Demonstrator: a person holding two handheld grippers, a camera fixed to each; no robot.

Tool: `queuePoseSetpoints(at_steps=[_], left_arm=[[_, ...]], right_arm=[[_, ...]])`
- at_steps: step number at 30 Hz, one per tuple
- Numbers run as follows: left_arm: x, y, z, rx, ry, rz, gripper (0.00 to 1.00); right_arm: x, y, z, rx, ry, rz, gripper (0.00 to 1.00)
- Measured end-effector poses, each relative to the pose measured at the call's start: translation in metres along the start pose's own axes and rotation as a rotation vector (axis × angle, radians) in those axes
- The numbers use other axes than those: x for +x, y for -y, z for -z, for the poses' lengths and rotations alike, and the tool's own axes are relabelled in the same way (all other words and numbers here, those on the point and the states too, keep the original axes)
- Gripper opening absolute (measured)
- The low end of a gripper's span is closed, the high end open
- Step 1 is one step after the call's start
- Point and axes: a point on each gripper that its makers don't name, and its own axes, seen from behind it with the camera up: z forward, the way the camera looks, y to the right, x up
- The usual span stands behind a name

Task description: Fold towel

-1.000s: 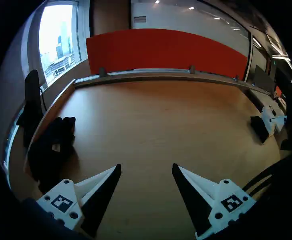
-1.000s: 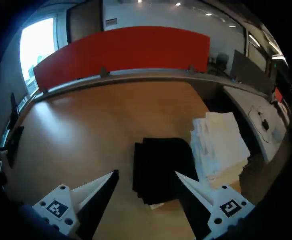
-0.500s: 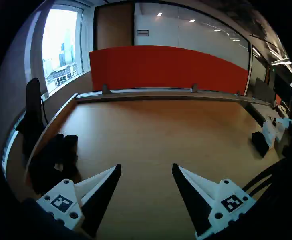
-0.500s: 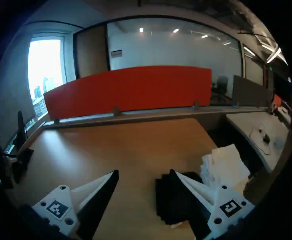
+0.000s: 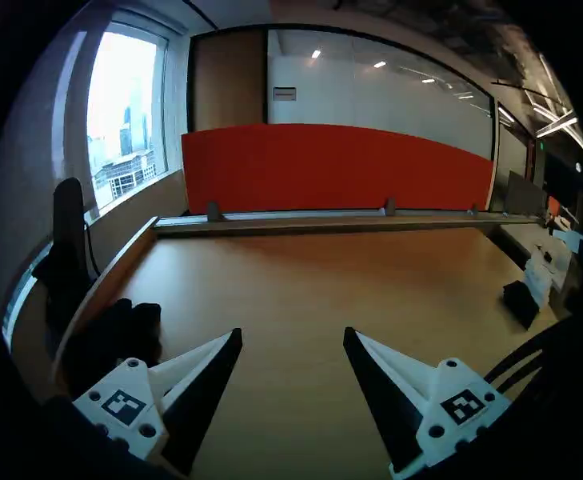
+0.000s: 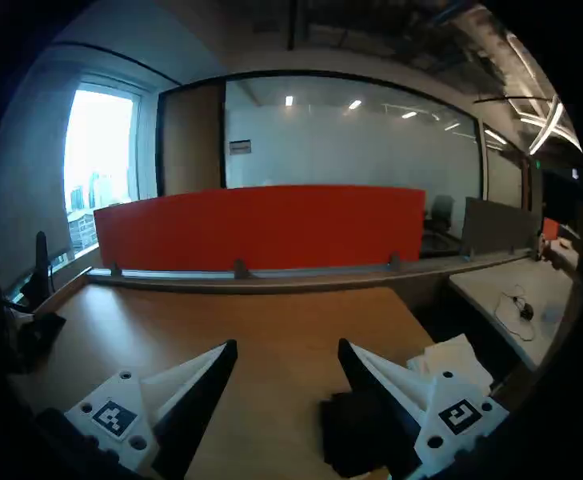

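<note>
Change: your right gripper (image 6: 287, 342) pitched up; black towels (image 6: 351, 424) now at 5 o'clock.
Jaws: left gripper (image 5: 292, 330) and right both wide apart, empty.

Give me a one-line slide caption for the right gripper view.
Open right gripper above the wooden desk, black folded towels and a white stack by one finger.

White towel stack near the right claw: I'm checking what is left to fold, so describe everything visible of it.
The white towel stack looks like flat, layered white cloth, lying on the wooden desk at its right edge. The right claw hides its near part. Black folded cloth lies to its left.
</note>
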Motion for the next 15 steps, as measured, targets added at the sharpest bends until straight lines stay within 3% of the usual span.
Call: queuePoseSetpoints(at_steps=[15], left_arm=[[0.049,0.021,0.003,0.017,-0.184,0.028,0.94]], right_arm=[[0.046,0.059,-0.001,0.003,-0.159,0.008,0.98]])
